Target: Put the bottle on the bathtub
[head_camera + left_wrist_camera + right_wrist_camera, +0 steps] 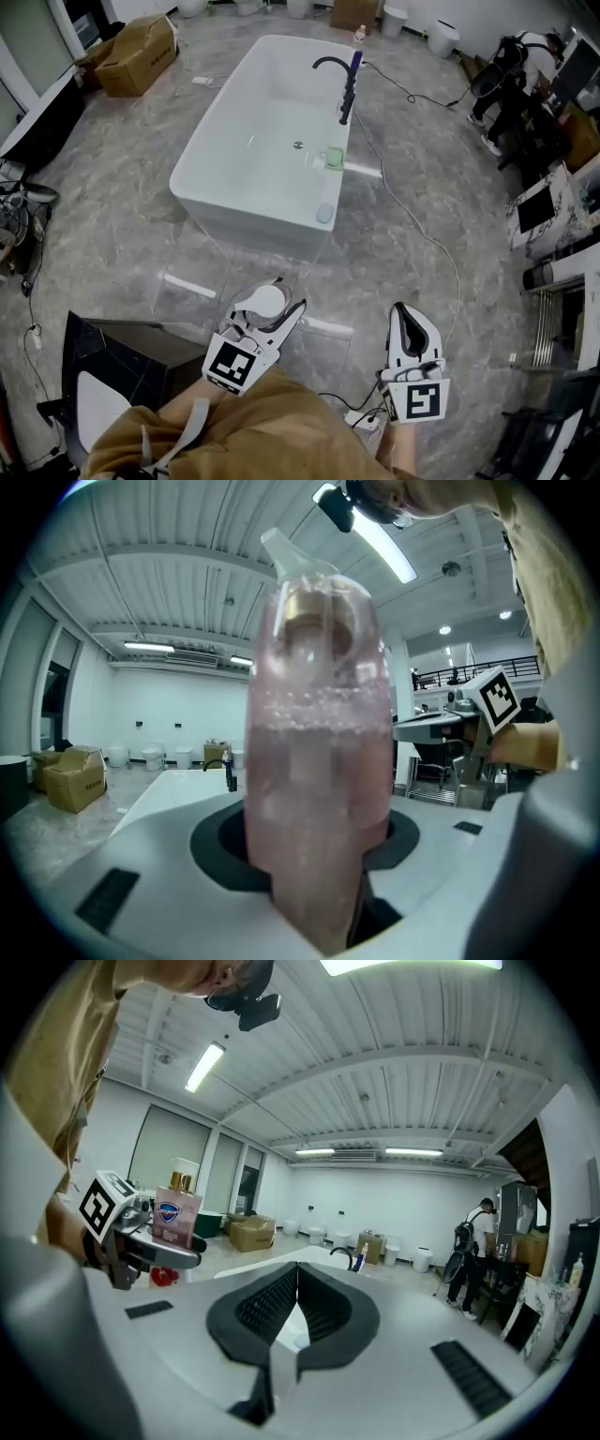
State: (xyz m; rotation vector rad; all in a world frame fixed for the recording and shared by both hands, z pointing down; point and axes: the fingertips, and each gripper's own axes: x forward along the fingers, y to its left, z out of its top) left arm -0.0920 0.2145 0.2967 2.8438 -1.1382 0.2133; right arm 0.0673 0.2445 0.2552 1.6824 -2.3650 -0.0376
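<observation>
**Left tool clamps the bottle, short of the bathtub**

Left tool (286,294) has its jaws partway open and closed on the bottle (263,302), which stands upright between them. In the left gripper view the bottle (319,742) fills the middle of the picture. It is a clear body with pinkish liquid, foam at the liquid line and a pump spout on top, and its lower part is wedged into the dark pads of the left tool (319,855). From the right gripper view the same bottle (176,1215) shows a blue label and a gold collar.

The right tool (403,309) is held beside the left one, apart from it. Its jaws (296,1279) are brought together at the tips with nothing between them.

Both tools point toward the white bathtub (246,223), which stands well ahead of them on the grey marbled floor (122,206). The bottle is up in the left tool, over the floor and clear of the tub. A black faucet (339,80) rises from the tub's right-hand rim, and a few small items sit along that rim. A cardboard box (139,54) lies on the floor beyond the tub to the left. A person (511,70) stands far off to the right.
</observation>
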